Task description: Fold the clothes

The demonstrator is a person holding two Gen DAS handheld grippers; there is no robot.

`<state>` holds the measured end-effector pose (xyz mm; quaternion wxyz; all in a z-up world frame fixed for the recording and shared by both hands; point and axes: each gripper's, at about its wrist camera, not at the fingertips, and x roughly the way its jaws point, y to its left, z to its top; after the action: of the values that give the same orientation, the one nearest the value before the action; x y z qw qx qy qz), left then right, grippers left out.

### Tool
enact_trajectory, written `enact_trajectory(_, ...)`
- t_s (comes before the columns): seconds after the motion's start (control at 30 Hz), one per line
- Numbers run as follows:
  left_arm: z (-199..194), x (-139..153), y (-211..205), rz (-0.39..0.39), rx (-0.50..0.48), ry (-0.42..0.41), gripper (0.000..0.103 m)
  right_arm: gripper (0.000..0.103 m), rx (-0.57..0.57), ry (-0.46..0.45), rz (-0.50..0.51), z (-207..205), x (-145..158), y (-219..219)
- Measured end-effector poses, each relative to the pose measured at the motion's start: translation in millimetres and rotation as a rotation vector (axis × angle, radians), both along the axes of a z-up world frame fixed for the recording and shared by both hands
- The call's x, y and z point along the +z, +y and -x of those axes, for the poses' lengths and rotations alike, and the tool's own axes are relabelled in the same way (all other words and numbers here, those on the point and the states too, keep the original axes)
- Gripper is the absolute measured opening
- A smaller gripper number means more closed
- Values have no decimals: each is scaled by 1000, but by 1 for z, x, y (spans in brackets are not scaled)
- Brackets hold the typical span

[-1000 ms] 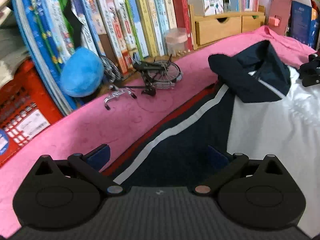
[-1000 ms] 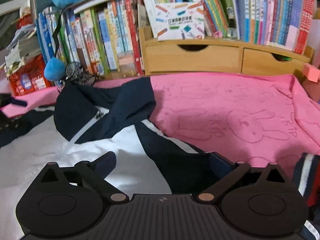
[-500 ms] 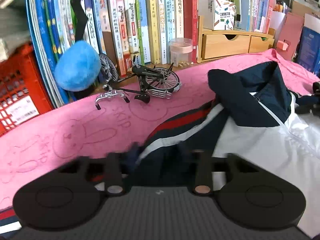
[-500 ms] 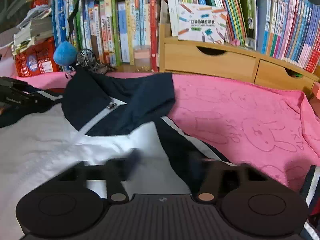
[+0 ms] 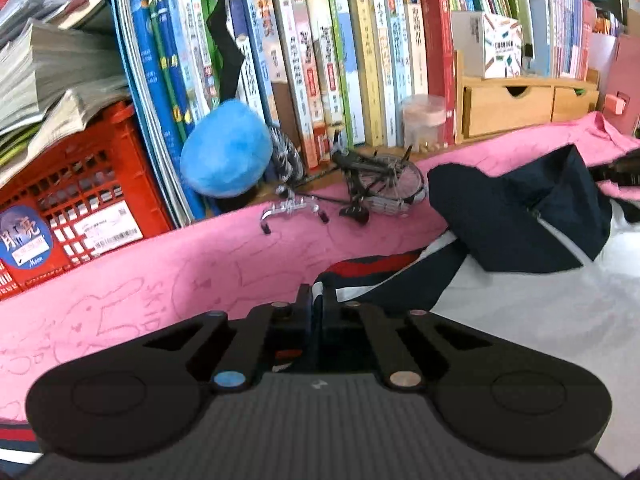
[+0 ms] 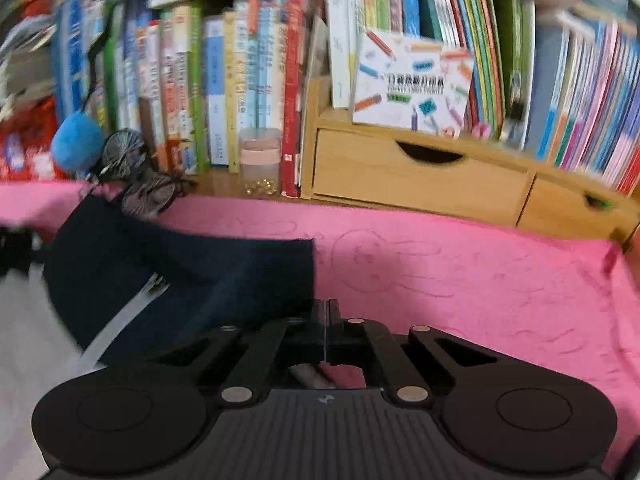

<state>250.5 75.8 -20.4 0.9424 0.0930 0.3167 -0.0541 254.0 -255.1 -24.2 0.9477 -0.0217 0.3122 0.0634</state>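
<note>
Left wrist: left claw (image 5: 316, 304) clenched on jacket (image 5: 520, 312) sleeve; right claw (image 6: 326, 316) likewise.

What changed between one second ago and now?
Both grippers went from open to shut. The left gripper closed on the jacket at its striped sleeve edge; the right gripper closed at the navy edge, though the fabric between its jaws is hard to see. Both cameras tilted up. The toy bicycle and books stayed put.
</note>
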Motion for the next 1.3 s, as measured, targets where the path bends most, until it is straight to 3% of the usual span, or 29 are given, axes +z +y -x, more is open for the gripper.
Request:
enact_trajectory(0.07, 3, -4, 2, -13, -13, 1, 10, 10, 10, 15, -102, 3, 7, -7)
enact_trajectory(0.13, 5, -9, 4, -3, -19, -2, 12, 31, 74, 57, -165, 18, 11, -10)
enact_trajectory(0.17, 6, -11, 6, 5, -19, -9, 13, 71, 100, 81, -141, 25, 10, -7)
enact_trajectory(0.2, 5, -10, 7, 12, -16, -11, 19, 102, 122, 97, -111, 31, 7, -4)
enact_trajectory(0.23, 4, -9, 8, 19, -13, -13, 24, 103, 137, 97, -70, 33, 2, -1)
enact_trajectory(0.27, 3, -8, 10, 28, -10, -15, 38, 103, 152, 97, -28, 34, -3, 2)
enact_trajectory(0.3, 0, -6, 15, 46, -8, -14, 60, 103, 156, 95, -7, 34, -7, 3)
enact_trajectory(0.33, -4, -3, 22, 79, 1, -13, 75, 103, 140, 88, -25, 30, -10, 0)
enact_trajectory(0.37, -8, -2, 27, 119, -14, 3, 96, 103, 126, 87, -52, 24, -12, -3)
enact_trajectory(0.4, -15, -3, 30, 158, -74, 49, 103, 103, 120, 94, -85, 18, -14, -7)
enact_trajectory(0.47, -21, -10, 21, 128, -207, 131, 103, 103, 126, 93, -102, 9, -17, -7)
enact_trajectory(0.5, -17, -11, 11, 67, -250, 110, 103, 99, 142, 86, -84, 9, -17, -3)
enact_trajectory(0.53, -17, -12, 6, 76, -276, 110, 103, 90, 157, 79, -65, 9, -18, 1)
enact_trajectory(0.57, -16, -13, 1, 87, -295, 106, 95, 62, 167, 71, -49, 11, -17, 6)
enact_trajectory(0.6, -14, -13, -2, 103, -288, 85, 74, 41, 165, 61, -39, 16, -15, 11)
enact_trajectory(0.63, -11, -13, -6, 109, -275, 64, 62, 32, 163, 52, -29, 20, -13, 16)
enact_trajectory(0.67, -8, -12, -10, 76, -233, 43, 39, 21, 161, 37, -9, 25, -11, 22)
enact_trajectory(0.7, -5, -11, -15, 43, -191, 21, 11, 18, 155, 7, 33, 31, -8, 29)
enact_trajectory(0.73, -2, -10, -19, 11, -152, -2, 4, 17, 148, -33, 83, 37, -5, 37)
enact_trajectory(0.83, -6, -5, -12, -3, -87, -46, 5, 15, 139, -140, 217, 36, 5, 58)
enact_trajectory(0.93, -17, -3, -1, 22, -5, -49, 6, 14, 111, -124, 227, -5, 6, 68)
enact_trajectory(1.0, -23, -6, 1, 14, 37, -31, 17, 16, 64, -97, 224, -35, 1, 72)
enact_trajectory(1.13, -6, 2, 12, 17, 83, 15, 37, 27, 103, -73, 76, -8, 15, 56)
enact_trajectory(1.2, 15, 15, 21, 11, 77, -16, 57, 59, 137, -64, -12, 14, 24, 46)
enact_trajectory(1.3, 54, 33, 23, 47, 45, -71, 58, 61, 196, -51, -129, 50, 37, 35)
